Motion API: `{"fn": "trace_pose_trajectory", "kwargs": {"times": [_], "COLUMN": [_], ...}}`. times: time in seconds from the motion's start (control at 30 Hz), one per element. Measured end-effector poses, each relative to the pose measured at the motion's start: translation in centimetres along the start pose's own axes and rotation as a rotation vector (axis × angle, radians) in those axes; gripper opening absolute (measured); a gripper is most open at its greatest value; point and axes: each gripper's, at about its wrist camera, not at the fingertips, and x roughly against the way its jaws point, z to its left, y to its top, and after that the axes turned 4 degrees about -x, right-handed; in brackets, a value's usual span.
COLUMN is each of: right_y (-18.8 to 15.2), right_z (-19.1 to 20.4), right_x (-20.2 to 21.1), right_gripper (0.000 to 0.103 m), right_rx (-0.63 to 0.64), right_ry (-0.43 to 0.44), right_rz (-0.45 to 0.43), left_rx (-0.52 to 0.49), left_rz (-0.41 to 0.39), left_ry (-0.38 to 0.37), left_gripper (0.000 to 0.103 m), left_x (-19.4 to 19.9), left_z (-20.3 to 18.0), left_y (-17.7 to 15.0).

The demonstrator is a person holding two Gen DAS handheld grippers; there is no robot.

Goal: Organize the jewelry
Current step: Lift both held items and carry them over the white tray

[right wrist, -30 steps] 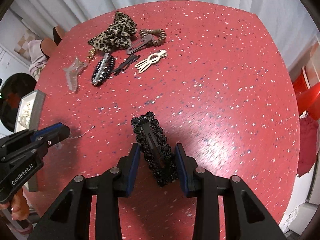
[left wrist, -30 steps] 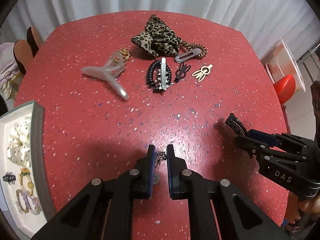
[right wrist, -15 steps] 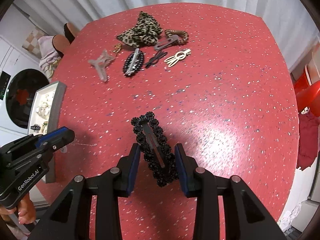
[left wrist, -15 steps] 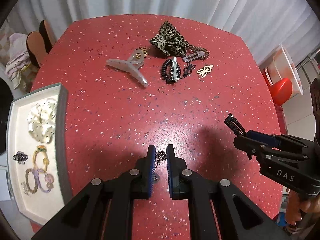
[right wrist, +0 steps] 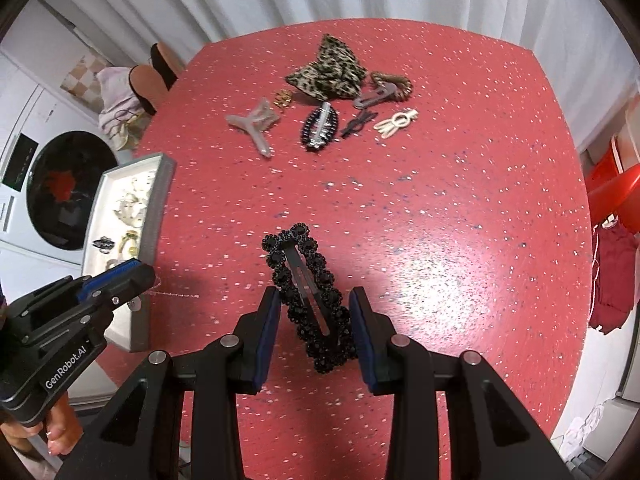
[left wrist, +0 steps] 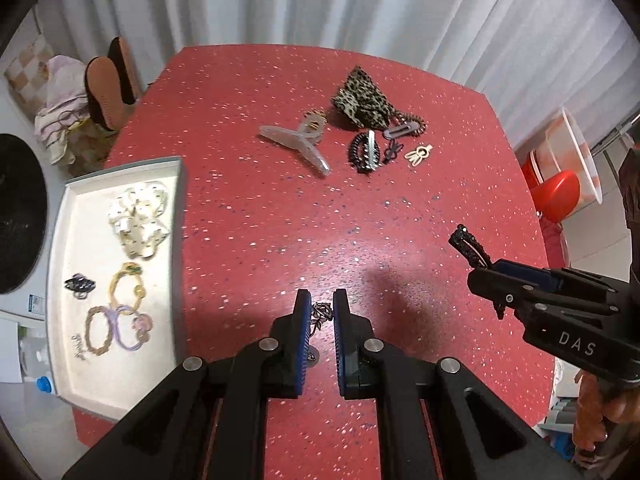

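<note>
Above the red table (left wrist: 256, 216), the left gripper (left wrist: 322, 314) has its fingers pinched together on a small dark chain piece (left wrist: 322, 311), near the white tray (left wrist: 60, 216) (already holding a scrunchie and bracelets). The right gripper (right wrist: 314, 312) has its fingers clamped on a black beaded hair clip (right wrist: 308, 296), well apart from the clips and leopard scrunchie (right wrist: 326, 72) at the far side

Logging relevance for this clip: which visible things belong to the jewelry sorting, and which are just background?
Job: tray, black beaded clip in right gripper, chain piece in left gripper, leopard scrunchie, clear claw clip.
Background: washing machine, shoes, curtain.
</note>
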Motion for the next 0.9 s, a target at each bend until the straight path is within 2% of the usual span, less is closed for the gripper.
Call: {"fn": "trace_pose_trajectory", "kwargs": {"times": [0.4, 0.9], "right_y": [0.9, 0.7], "right_z": [6.9, 17.6], "right_x": [1.5, 0.2], "right_gripper": [0.038, 0.038], "right_rx": [0.105, 0.282], "right_ry": [0.038, 0.117], "right_rz": [-0.007, 0.026], "left_rx": [0.095, 0.289], "left_rz": [-0.047, -0.088], "left_ry": [0.032, 0.142], "left_gripper": [0.012, 0.012], "left_x": [4.5, 8.5], "left_z": [5.1, 15.3], "left_y": [-2.0, -6.8]}}
